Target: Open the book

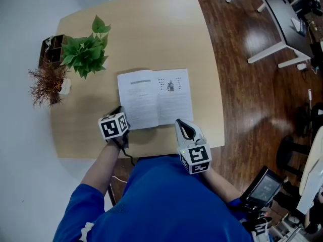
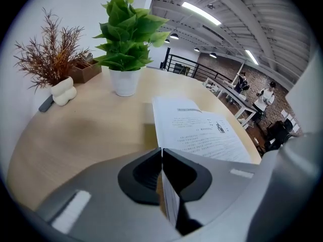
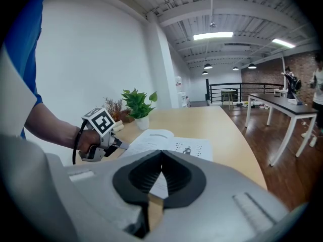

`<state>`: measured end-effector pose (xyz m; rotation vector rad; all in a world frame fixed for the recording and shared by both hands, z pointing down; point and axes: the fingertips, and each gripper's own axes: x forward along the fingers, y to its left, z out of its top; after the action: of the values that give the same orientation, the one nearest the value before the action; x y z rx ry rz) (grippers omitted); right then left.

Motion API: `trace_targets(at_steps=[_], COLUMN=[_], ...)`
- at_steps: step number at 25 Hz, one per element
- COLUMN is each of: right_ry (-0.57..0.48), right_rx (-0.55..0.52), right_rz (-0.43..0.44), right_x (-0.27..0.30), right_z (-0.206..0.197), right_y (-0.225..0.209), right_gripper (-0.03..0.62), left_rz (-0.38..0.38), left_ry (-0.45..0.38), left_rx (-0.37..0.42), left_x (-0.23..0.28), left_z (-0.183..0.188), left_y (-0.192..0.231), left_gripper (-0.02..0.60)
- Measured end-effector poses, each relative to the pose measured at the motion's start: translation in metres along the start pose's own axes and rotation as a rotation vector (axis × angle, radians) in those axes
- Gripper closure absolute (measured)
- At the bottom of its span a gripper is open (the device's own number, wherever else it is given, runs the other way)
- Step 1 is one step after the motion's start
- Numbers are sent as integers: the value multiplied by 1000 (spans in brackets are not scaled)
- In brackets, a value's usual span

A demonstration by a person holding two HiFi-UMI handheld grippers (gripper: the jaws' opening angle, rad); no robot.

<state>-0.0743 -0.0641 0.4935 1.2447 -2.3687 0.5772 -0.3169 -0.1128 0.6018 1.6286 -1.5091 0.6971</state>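
The book (image 1: 155, 98) was seen laid open on the counter (image 1: 151, 29). Its pages (image 2: 202, 130) were judged light and limp, best pinched at the near-left edge, where the left tool (image 2: 162, 151) was clenched on them; the right tool (image 3: 161, 154) was clenched empty.

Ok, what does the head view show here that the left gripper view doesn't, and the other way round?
Only the head view: the left gripper and right gripper together at the near edge of the book, the person's blue shirt and the wooden floor.
Only the left gripper view: its jaws shut on a thin sheaf of pages, plus ceiling lights and a railing.
Both: the open book, green plant, dried plant and table.
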Motion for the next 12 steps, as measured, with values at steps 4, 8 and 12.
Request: trace_targets(at_steps=[4, 8, 12], right_ry=[10, 16, 25], right_rx=[-1, 0, 3], right_rz=[-2, -4, -11], right_x=[3, 5, 7], right_z=[-1, -2, -5], right_y=[3, 4, 2], right_gripper=[591, 591, 591], left_rz=[7, 4, 13], left_ry=[25, 46, 64], left_rx=[20, 27, 37], left_x=[4, 13, 18], left_z=[-6, -13, -18], left_y=[3, 6, 8], left_gripper=[568, 568, 568])
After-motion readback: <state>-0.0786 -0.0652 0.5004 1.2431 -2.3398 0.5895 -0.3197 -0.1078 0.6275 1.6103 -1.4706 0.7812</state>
